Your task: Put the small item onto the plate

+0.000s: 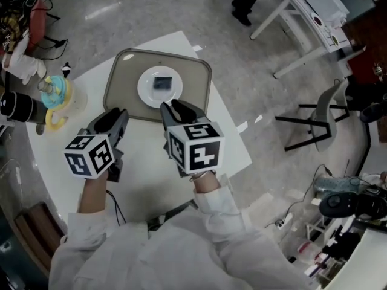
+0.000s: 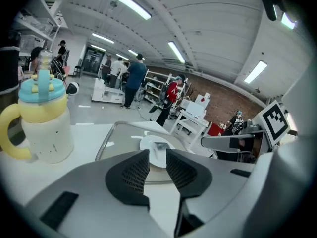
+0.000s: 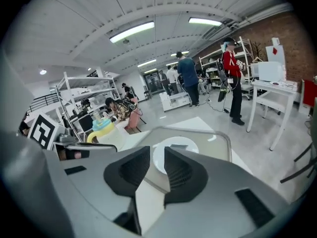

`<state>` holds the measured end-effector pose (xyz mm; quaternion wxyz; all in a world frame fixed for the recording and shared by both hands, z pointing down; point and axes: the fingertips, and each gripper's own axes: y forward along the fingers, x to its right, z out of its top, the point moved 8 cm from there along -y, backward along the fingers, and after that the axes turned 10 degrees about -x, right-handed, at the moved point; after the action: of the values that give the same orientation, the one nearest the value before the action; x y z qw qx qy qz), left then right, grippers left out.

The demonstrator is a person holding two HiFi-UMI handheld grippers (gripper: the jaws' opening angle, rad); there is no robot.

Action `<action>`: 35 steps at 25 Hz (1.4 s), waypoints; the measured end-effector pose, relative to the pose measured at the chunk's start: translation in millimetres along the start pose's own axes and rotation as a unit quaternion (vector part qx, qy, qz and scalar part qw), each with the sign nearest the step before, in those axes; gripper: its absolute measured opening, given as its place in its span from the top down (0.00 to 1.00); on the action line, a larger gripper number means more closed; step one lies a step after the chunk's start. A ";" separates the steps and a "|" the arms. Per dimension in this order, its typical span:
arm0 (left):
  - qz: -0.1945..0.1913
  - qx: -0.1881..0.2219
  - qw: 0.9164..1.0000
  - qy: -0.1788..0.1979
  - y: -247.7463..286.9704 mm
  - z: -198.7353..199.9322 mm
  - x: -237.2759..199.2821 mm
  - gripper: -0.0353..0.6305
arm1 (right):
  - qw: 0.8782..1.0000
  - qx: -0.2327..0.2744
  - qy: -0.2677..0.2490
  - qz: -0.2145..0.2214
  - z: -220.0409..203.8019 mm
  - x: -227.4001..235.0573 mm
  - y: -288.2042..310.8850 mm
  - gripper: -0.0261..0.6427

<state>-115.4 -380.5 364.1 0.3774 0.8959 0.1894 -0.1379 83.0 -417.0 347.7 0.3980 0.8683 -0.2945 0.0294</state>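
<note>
Small item on the plate, both my grippers empty.
On the white table (image 1: 151, 168) sits the grey tray (image 1: 121, 77). My left gripper (image 1: 117, 112) and right gripper (image 1: 172, 106) hover at its near edge, jaws spread around nothing (the right one nearer the plate). The white plate (image 1: 145, 92) lies mid-tray, with the small dark item (image 1: 161, 83) on it.

A glossy grey floor (image 1: 254, 65) is seen around a white table (image 1: 148, 168), with a white desk (image 1: 300, 23) and a black-legged chair (image 1: 323, 113) set to the right. The arched ceiling (image 3: 163, 4) is lit by long strip lights (image 3: 132, 32), and a brick wall (image 3: 292, 38) and white shelving (image 3: 81, 90) are seen at the sides.
</note>
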 end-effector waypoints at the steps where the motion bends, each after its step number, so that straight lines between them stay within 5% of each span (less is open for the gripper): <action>1: -0.002 0.005 1.000 0.008 -8.3 -1.4 1.1 0.78 | 1.000 0.012 -0.003 0.006 0.6 -8.0 -7.2 0.82; 6: -0.022 0.032 0.998 0.040 -48.3 -15.5 7.9 0.89 | 0.997 0.072 0.002 0.039 -6.3 -44.4 -40.2 0.87; 15: -0.080 0.081 0.992 0.062 -137.6 -46.7 17.5 0.92 | 0.991 0.114 -0.022 0.061 -45.7 -117.5 -85.9 0.92; 27: -0.108 0.061 0.988 0.096 -208.2 -117.8 19.8 0.92 | 0.994 0.099 -0.022 0.043 -130.5 -183.5 -118.6 0.93; 35: -0.111 0.072 0.987 0.095 -230.3 -143.3 25.5 0.93 | 0.993 0.103 -0.037 0.039 -149.0 -206.4 -137.7 0.93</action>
<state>-180.0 -122.0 307.5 0.2744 0.9033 0.3120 -0.1068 13.8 -140.6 297.5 0.2943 0.8930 -0.3378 0.0429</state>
